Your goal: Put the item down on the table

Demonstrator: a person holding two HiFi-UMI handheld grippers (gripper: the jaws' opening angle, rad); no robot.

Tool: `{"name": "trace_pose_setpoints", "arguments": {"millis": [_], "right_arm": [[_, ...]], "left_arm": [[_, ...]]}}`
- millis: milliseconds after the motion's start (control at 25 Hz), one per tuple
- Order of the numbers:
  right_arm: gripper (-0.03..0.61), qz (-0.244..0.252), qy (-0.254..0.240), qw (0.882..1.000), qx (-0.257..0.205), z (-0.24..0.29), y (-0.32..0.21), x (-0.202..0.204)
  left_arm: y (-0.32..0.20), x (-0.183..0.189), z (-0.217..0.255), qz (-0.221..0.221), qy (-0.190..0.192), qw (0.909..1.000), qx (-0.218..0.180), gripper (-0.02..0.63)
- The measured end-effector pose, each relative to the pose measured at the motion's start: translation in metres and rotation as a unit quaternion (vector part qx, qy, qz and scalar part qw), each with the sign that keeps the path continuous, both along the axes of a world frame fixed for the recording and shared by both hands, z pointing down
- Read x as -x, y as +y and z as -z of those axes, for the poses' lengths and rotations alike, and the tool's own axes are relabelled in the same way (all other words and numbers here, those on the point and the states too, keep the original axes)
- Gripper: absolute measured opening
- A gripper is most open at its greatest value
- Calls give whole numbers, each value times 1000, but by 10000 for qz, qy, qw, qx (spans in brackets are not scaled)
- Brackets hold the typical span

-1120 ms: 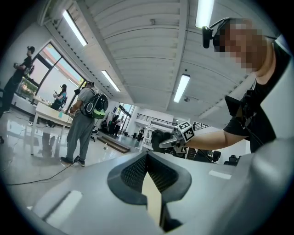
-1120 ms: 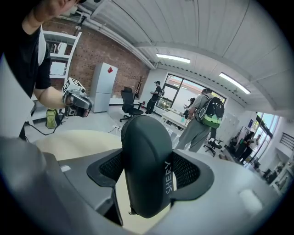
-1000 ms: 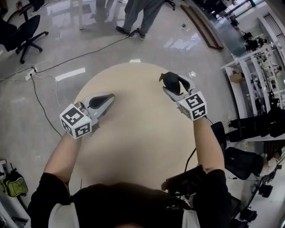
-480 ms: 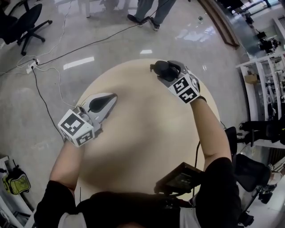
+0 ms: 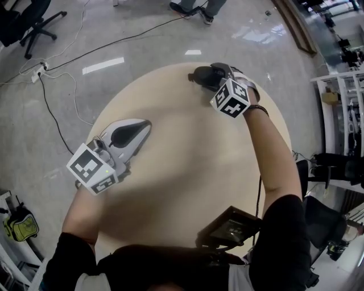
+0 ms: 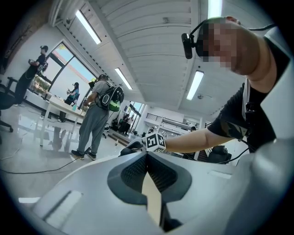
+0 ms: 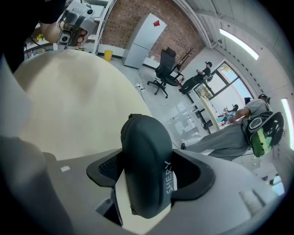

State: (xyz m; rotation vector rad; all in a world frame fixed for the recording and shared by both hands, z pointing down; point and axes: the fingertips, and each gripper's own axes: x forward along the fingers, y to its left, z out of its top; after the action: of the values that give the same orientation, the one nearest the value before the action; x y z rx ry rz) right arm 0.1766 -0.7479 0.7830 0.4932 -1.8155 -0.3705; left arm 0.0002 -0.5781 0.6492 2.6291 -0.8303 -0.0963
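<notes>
A dark oval zip case (image 5: 203, 75) is held between the jaws of my right gripper (image 5: 212, 77) near the far edge of the round beige table (image 5: 187, 159). In the right gripper view the case (image 7: 146, 142) stands on edge with the pads pressed on both its sides, right gripper (image 7: 149, 176) shut on it, the tabletop (image 7: 69, 101) beyond. Whether the case touches the table I cannot tell. My left gripper (image 5: 139, 129) hovers over the table's left side; its pads meet with nothing between them, left gripper (image 6: 147, 158).
Cables (image 5: 57, 119) trail over the glossy floor left of the table. An office chair (image 5: 28, 23) stands at far left and a person's feet (image 5: 193, 7) beyond the table. White shelving (image 5: 347, 96) runs along the right. A dark device (image 5: 230, 227) hangs at my waist.
My right gripper has carried the case away from me, toward the table's far edge and a little left. The left gripper has stayed about where it was.
</notes>
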Motion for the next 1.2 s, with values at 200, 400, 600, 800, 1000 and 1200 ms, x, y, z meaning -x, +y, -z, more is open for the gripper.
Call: {"name": "trace_pose_setpoints", "arguments": {"millis": [200,400,600,800,1000,1200], "right_arm": [[344,190,-13,9994,288,-14,9,8],[518,192,-306,9980,525,-3,24,8],[538,52,-762,9965,337,43,55,5],[482,-550,-2054,9758,513,107,117,9],[361,-946,-2942,9499,463,175,186,-4],[246,-1392,-3558,9241,85,239,245,-15]], "left_arm": [[-5,1,1,50,-123,9999,10,-6],[4,-5,17,46,-104,9999,-92,-6],[21,-7,44,-7,-139,9997,-194,-6],[47,-3,89,-116,-163,9990,-404,-6],[78,-20,138,-310,-78,9975,-626,-6],[119,-33,171,-652,-76,9945,-822,-6]]}}
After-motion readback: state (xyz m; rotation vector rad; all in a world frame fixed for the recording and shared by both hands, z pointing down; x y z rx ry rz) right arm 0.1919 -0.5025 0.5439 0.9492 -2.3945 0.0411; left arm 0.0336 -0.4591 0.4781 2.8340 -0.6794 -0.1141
